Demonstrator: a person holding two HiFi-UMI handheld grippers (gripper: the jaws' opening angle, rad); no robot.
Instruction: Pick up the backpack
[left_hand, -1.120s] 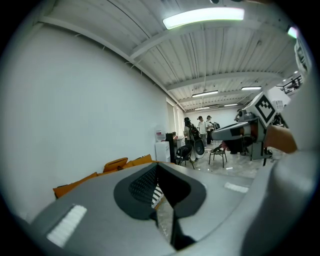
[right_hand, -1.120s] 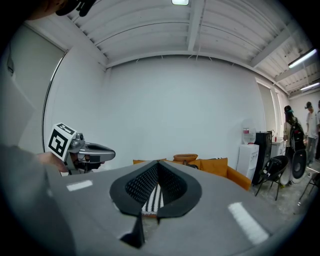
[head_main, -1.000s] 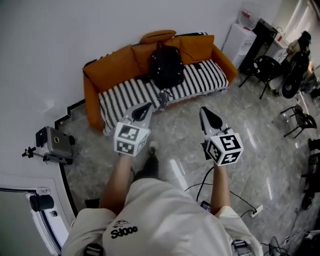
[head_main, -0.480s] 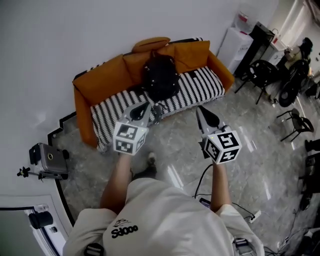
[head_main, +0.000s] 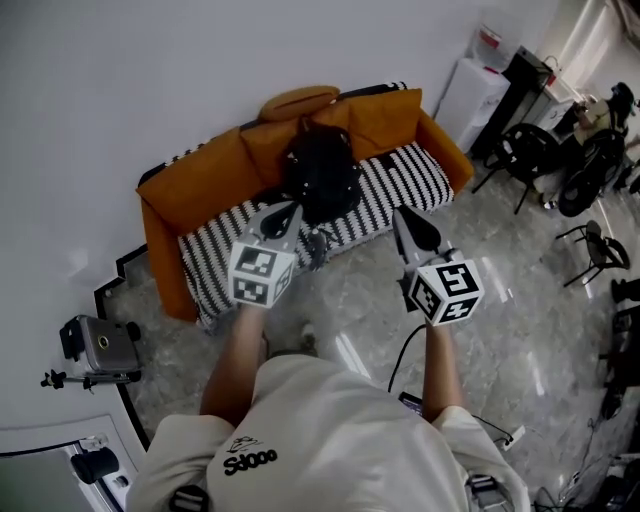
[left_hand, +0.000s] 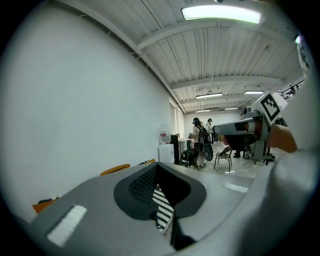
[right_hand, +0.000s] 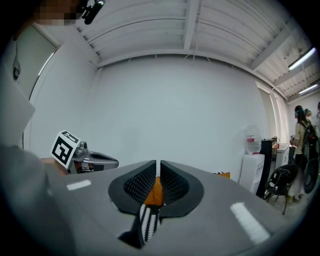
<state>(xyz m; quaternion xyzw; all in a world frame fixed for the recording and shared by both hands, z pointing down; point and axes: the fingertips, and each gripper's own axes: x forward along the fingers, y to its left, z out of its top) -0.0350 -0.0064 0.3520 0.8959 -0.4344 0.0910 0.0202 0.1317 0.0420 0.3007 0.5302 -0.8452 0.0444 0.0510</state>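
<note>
This is just the approach, nothing's grabbed yet. The black backpack (head_main: 322, 172) sits on the striped seat cover (head_main: 400, 172) of the orange sofa (head_main: 195, 170), roughly mid-sofa, leaning back on the orange cushions by the wall. Both grippers are held out in front of the person, aimed at it but well apart from it.

The left gripper (head_main: 288, 212) has its jaws pressed together with nothing in them. The right gripper (head_main: 403, 216) has its jaws opening, only a slit so far. All you see through the slit is sofa far beyond, so nothing's between them either.

How I'd do this step well:
- Get both sets of jaws properly apart before arriving, not at the last moment.
- Go for a top handle or a shoulder strap rather than the body. The fabric looks soft and rounded, so pads would likely slip off it. I can't make out the handle from here.
- Put one gripper up top and one on the side so it doesn't swing.
- Lift clear of the cushions first, then pull back, or the seat cover may drag along.
- Mind the cable (head_main: 398, 358) on the floor by the person's feet.

Containers:
- The backpack looks closed and fairly plump, so I'd guess there's stuff inside, but none of it shows.
- There's also a water dispenser (head_main: 468, 88) past the sofa's right end with a bottle on top, and I can't tell how full it is.
</note>
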